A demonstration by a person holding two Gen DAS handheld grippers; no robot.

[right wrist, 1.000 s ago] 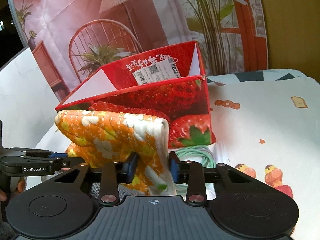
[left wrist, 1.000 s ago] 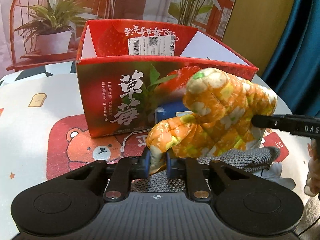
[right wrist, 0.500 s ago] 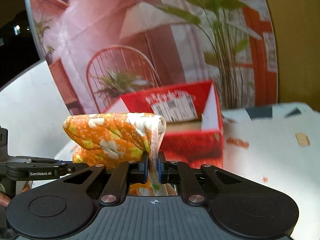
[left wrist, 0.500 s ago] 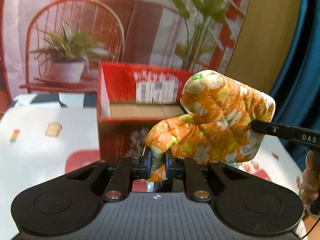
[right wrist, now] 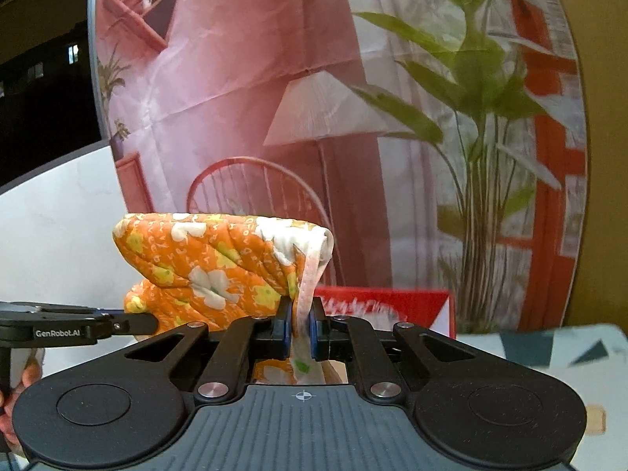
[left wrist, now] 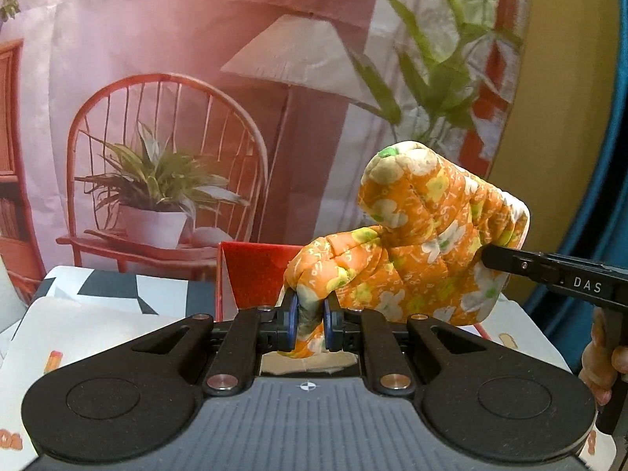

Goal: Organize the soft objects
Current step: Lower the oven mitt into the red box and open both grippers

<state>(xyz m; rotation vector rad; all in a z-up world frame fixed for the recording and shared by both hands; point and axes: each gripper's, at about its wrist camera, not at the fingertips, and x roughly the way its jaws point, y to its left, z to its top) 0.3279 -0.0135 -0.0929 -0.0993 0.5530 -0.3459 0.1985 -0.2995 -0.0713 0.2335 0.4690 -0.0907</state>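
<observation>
An orange flowered quilted oven mitt (left wrist: 424,251) hangs in the air between both grippers. My left gripper (left wrist: 310,324) is shut on the mitt's thumb end. My right gripper (right wrist: 300,327) is shut on its white cuff edge and loop; the mitt (right wrist: 212,263) stretches to the left of it. The red strawberry box (left wrist: 255,274) stands open below and behind the mitt, with only its rim showing; it also shows in the right wrist view (right wrist: 392,306). The right gripper's arm (left wrist: 557,274) enters the left wrist view from the right.
The table with a cartoon-print cloth (left wrist: 98,314) lies below. A printed backdrop with a chair, a lamp and plants (left wrist: 165,149) stands behind the box. A blue curtain (left wrist: 616,196) hangs at the far right. What lies under the mitt is hidden.
Both grippers have lifted the mitt from the table in front of the box to above the box's rim. The grey cloth and other items on the table have dropped out of view.
</observation>
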